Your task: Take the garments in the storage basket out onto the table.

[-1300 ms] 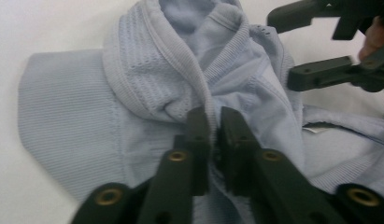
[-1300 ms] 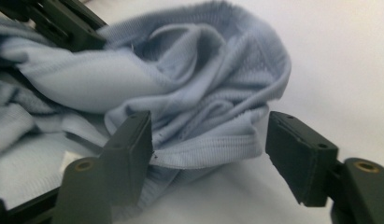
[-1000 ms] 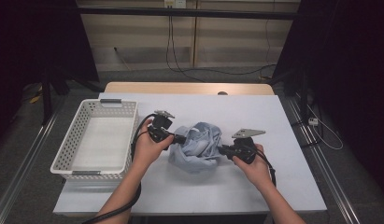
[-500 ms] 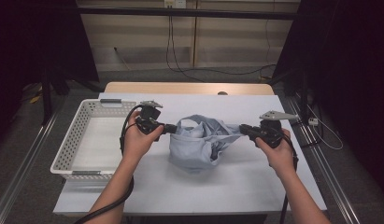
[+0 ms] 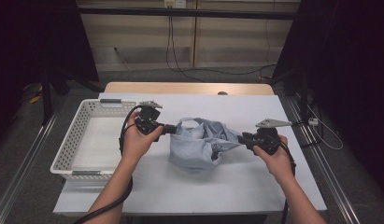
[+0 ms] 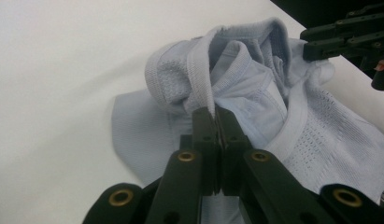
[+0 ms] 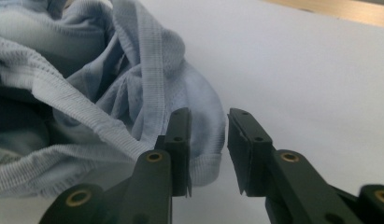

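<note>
A light blue knit garment [image 5: 199,144] lies bunched in the middle of the white table [image 5: 236,186]. My left gripper [image 5: 173,129] is at its left side, shut on a ribbed edge of the garment [image 6: 273,107], which is pinched between the tips of that gripper [image 6: 216,114]. My right gripper [image 5: 241,137] is at the garment's right tip, where the cloth is drawn out to a point. Up close, the right gripper [image 7: 208,126] stands open, with the garment's hem [image 7: 87,93] against its left jaw and partly in the gap. The right gripper [image 6: 339,37] also appears beyond the cloth in the left gripper view.
A white plastic basket [image 5: 68,149] with nothing in it sits at the table's left end, close behind my left hand. Bare table surface lies in front of and behind the garment. Dark floor and metal rails surround the table.
Over the last second the two grippers drew apart, the right one going rightward, and the garment stretched wider between them. Little has moved in the last half second.
</note>
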Tool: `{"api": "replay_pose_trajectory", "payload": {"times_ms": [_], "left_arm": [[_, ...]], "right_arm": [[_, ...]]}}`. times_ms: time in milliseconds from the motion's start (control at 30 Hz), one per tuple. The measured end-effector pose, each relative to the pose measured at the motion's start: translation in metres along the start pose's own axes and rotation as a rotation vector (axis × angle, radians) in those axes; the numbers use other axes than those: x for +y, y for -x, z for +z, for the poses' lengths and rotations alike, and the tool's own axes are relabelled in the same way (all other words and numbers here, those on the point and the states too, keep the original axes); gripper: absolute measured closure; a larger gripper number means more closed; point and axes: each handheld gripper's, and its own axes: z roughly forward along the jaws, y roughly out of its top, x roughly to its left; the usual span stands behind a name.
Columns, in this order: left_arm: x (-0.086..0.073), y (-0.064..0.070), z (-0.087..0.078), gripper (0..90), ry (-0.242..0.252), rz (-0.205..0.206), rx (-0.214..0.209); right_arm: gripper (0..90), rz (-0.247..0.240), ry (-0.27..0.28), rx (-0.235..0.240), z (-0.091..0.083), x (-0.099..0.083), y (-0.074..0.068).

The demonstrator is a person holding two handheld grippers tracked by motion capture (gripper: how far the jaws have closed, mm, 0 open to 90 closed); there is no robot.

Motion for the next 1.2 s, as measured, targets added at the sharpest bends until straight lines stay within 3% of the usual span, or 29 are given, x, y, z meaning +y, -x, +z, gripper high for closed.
{"api": "replay_pose_trajectory", "payload": {"times_ms": [167, 367, 500, 700, 867, 1033, 1133, 1200], "left_arm": [[0.0, 0.002, 0.002, 88.4, -0.01, 0.011, -0.001], [0.001, 0.006, 0.007, 88.4, -0.026, 0.023, -0.003], [-0.002, 0.009, 0.012, 88.4, -0.045, 0.027, 0.0], [-0.005, 0.014, 0.017, 88.2, -0.064, 0.037, -0.008], [-0.007, 0.017, 0.023, 88.0, -0.078, 0.046, -0.01], [-0.009, 0.017, 0.029, 87.5, -0.086, 0.046, -0.018], [-0.01, 0.016, 0.031, 86.2, -0.086, 0.045, -0.019], [-0.009, 0.015, 0.032, 84.2, -0.083, 0.044, -0.015]], "right_arm": [[56.3, -0.001, -0.002, 0.002, -0.002, -0.004, -0.002], [51.6, -0.016, 0.037, 0.021, -0.009, 0.005, -0.012], [54.4, -0.053, 0.018, 0.083, -0.003, 0.003, -0.028], [63.5, -0.069, -0.067, 0.133, 0.016, -0.023, -0.04], [56.0, -0.037, -0.087, 0.118, 0.023, -0.037, -0.041], [56.1, -0.062, -0.122, 0.122, 0.031, -0.042, -0.044], [56.9, -0.105, -0.128, 0.104, 0.035, -0.045, -0.048], [64.7, -0.127, -0.138, 0.096, 0.036, -0.044, -0.051]]}}
